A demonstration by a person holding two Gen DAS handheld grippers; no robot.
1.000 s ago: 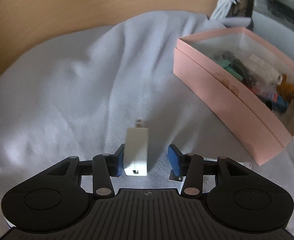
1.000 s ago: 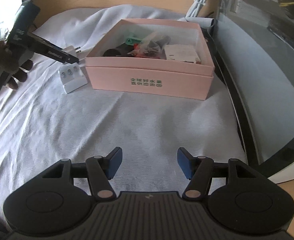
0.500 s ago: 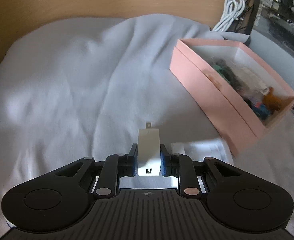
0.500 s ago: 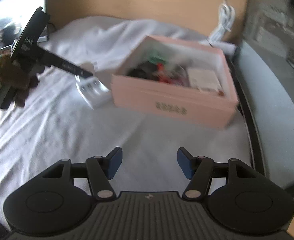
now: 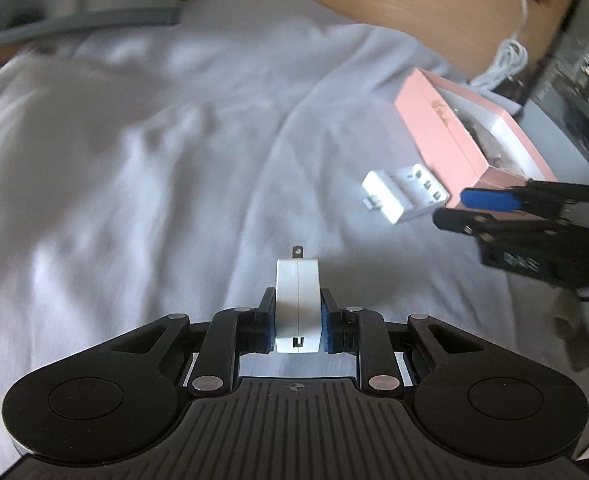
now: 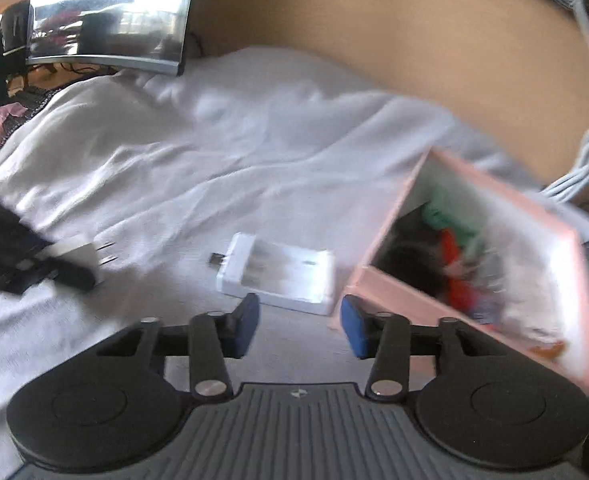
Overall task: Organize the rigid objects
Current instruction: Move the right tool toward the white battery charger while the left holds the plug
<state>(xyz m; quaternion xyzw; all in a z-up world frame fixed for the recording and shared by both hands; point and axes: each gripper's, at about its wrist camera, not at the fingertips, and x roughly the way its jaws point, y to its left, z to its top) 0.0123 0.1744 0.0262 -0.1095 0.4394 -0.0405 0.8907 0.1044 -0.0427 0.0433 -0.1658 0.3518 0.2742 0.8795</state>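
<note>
The left gripper point(image 5: 297, 320) is clamping a white plug adapter point(image 5: 297, 304) above a wrinkled white cloth point(image 5: 134, 184). The right gripper point(image 6: 299, 326) is closing on nothing, near a white charger block point(image 6: 278, 272) lying beside a pink box point(image 6: 398, 292).

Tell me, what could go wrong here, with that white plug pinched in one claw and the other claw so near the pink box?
The white plug is pinched only at its rear by the left gripper, so it might twist loose. The right gripper, its jaws closing with nothing between them, could nudge the white adapter or bump the pink box.
</note>
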